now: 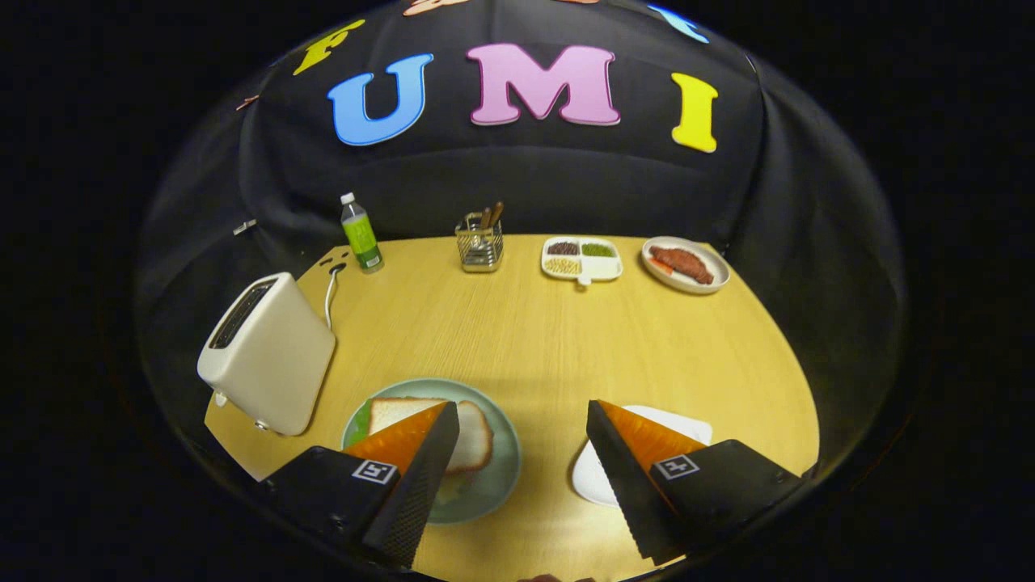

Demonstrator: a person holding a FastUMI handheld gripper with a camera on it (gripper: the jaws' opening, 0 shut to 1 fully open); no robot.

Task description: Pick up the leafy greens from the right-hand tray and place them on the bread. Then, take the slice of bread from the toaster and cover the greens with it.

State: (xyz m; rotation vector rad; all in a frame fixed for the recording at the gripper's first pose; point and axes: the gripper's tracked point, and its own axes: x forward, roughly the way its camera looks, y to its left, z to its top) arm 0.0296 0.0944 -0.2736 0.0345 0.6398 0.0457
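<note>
No words or numbers can be read on the things on the table: the green label on the bottle (pixel 361 234), far off at about eleven o'clock, is too small to make out. The gripper (pixel 521 406), its fingers spread wide and holding nothing, bears a square black-and-white marker (pixel 374 471) on each finger's base, at seven and five o'clock.

A cream toaster (pixel 267 356) stands at left on a pale wood-grain worktop (pixel 534 339); white bread (pixel 428 428) lies over green leaves (pixel 361 422) on a grey-green plate (pixel 501 469); a green-labelled bottle (pixel 361 234) stands behind.
</note>
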